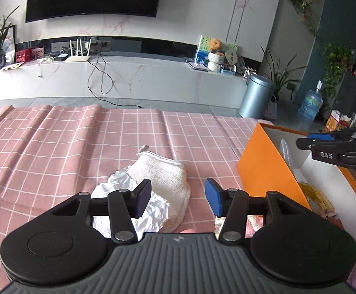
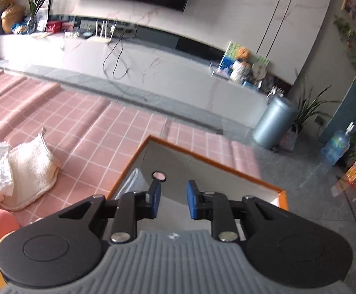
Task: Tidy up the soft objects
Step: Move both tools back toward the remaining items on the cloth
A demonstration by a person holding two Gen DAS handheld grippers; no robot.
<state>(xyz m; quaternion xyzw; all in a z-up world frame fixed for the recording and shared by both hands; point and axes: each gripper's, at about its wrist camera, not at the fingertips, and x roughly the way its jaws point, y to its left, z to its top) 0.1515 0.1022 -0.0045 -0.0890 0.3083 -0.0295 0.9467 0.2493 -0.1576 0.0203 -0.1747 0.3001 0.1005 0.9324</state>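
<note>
L: my left gripper [image 1: 178,198] stands wide, empty, above the cream knit cloth [image 1: 163,174] | R: right gripper [image 2: 173,202] narrowed, nothing between pads, over orange box [image 2: 279,192] | cloth lies on pink checked cover [image 1: 67,147], touching crumpled white fabric [image 1: 119,188] | light, limp; I'd pinch a bunched fold mid-cloth.

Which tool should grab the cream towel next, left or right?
Left. The left tool is open and aimed at the cream towel on the pink cloth, just ahead of its pads. The right tool hangs empty over the orange box, off to the side of the towel.
</note>
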